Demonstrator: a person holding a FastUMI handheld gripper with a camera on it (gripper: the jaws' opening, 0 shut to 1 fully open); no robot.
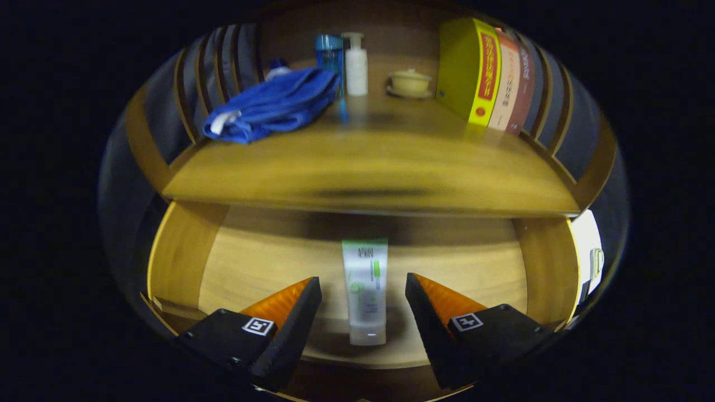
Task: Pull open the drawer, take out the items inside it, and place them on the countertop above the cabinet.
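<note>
Gripper (363,290) poised over the open drawer (173,262), fingers spread wide.
A tube (366,290) lies flat on the drawer floor between the fingers, untouched; the countertop (368,162) lies beyond.

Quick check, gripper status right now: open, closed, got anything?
Gripper: open, holding nothing; its fingers stand either side of the tube lying in the open drawer, not touching it.
</note>
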